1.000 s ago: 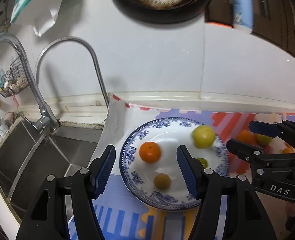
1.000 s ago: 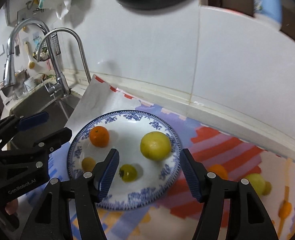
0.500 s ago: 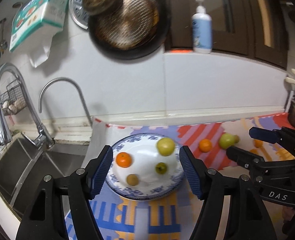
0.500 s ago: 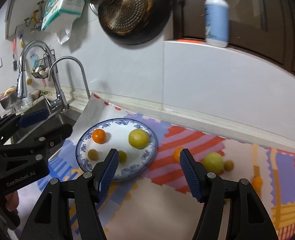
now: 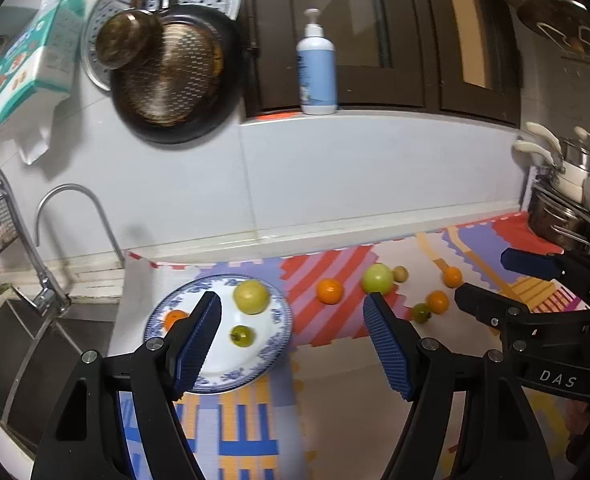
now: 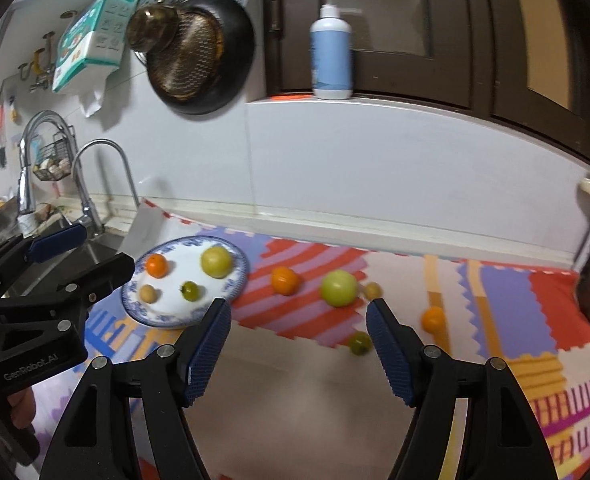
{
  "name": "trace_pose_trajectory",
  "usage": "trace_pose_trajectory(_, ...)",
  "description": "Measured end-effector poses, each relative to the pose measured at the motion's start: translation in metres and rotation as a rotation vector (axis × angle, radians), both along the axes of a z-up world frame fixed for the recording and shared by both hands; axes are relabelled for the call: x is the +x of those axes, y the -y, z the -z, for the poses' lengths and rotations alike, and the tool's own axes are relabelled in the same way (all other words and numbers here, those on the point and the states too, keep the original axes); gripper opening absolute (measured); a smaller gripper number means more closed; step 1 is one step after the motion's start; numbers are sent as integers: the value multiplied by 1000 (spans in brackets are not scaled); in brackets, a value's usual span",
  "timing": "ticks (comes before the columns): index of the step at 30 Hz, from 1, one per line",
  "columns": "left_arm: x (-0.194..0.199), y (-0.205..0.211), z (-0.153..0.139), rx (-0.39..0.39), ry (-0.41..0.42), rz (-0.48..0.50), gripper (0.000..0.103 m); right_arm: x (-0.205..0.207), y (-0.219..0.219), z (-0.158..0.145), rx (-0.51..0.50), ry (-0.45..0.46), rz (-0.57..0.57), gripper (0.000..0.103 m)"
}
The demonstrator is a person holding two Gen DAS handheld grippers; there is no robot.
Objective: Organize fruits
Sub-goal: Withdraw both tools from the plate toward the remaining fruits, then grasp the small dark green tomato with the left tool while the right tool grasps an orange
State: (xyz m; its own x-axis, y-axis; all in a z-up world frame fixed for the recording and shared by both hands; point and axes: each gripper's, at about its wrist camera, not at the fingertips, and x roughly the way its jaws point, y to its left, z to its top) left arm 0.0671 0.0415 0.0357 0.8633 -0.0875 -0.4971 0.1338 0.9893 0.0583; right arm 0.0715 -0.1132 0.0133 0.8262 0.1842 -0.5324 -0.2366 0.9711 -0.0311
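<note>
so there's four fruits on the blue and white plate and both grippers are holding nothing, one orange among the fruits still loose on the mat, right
Not quite: the left wrist view shows three oranges loose on the mat, not one. The plate does hold four fruits, and the left gripper and right gripper hold nothing.

We see a glossy glazed plate (image 6: 237, 276), white with blue print, on a matt foam-looking mat (image 6: 507, 292) of bright puzzle pieces. On the plate, the fruits look smooth: a waxy yellow-green one (image 6: 216, 262) and a finely pebbled orange (image 6: 157, 265). To the far left we have polished metal taps (image 6: 95, 176) over a brushed steel sink (image 5: 27, 360). The wall tiles (image 6: 375, 160) shine softly. Up on it hangs a dark pan (image 6: 199, 56) with a worn coppery sheen. The pump bottle (image 6: 331, 52) is smooth plastic, beside dark varnished wood cabinet doors (image 6: 435, 32). The gripper pads (image 6: 209, 354) look like ribbed blue rubber on matt black plastic.
</note>
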Motion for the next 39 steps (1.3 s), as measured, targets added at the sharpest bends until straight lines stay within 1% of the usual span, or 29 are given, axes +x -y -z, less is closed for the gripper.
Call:
trace_pose_trajectory(10, 9, 44, 8, -11, -7, 65, 74, -5, 43, 1, -37, 16, 68, 71)
trace_pose_trajectory(18, 26, 76, 27, -4, -22, 150, 74, 9, 71, 10, -69, 5, 75, 71)
trace_pose_trajectory(22, 37, 88, 39, 21, -35, 187, 74, 22, 83, 20, -65, -20, 74, 71)
trace_pose_trajectory(28, 56, 105, 58, 64, -60, 279, 74, 43, 91, 39, -65, -69, 43, 71)
trace_pose_trajectory(31, 69, 111, 69, 65, -82, 309, 73, 55, 93, 49, -69, -98, 35, 71)
trace_pose_trajectory(33, 75, 115, 75, 64, -96, 328, 72, 62, 93, 56, -77, -110, 34, 70)
trace_pose_trajectory(35, 84, 119, 84, 60, -124, 360, 67, 68, 93, 61, -87, -121, 31, 70)
trace_pose_trajectory(36, 86, 120, 87, 57, -132, 372, 66, 71, 93, 63, -91, -126, 29, 70)
trace_pose_trajectory(39, 94, 126, 97, 61, -156, 407, 62, 77, 94, 70, -105, -142, 24, 67)
